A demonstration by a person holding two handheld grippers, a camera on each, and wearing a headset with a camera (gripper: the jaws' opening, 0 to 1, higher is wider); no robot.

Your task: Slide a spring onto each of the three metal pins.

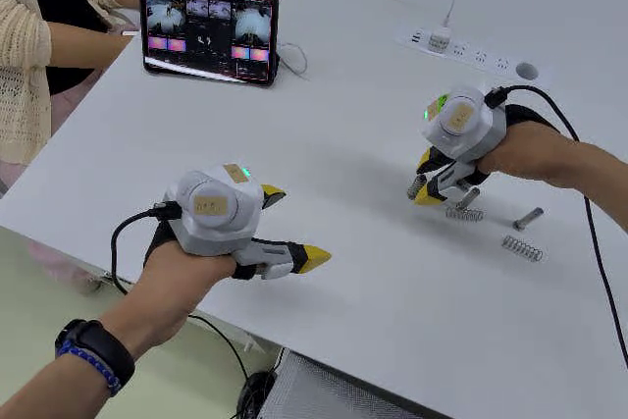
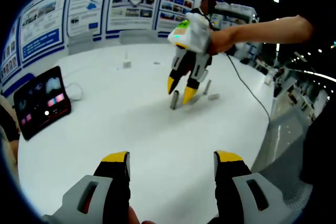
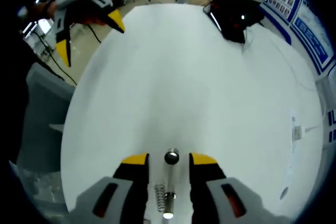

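While one pin (image 3: 171, 157) stands upright on the white desk (image 1: 334, 115), the right tongs (image 3: 169, 159) sit right over it with a yellow tip on each side. In the right gripper view there's a thin gap between the pin's round top and each tip, so the tongs are slightly apart and not pinching it. I can't tell whether a spring is on that pin.

Just behind the tongs, a second pin (image 1: 468, 197) stands up with a spring (image 1: 465, 213) lying flat on the desk right next to it. A bit further to the right a third pin (image 1: 527, 218) lies on its side, and a second spring (image 1: 522, 248) lies loose near it.

The left tongs (image 1: 292, 225) are well away from all that, over the near edge of the desk, spread wide with nothing between them.

At the far side a tablet (image 1: 208, 29) is propped up with its screen lit, and a white power strip (image 1: 471, 51) has a cable plugged in. A person (image 1: 25, 46) in a cream knit top stands by the tablet.
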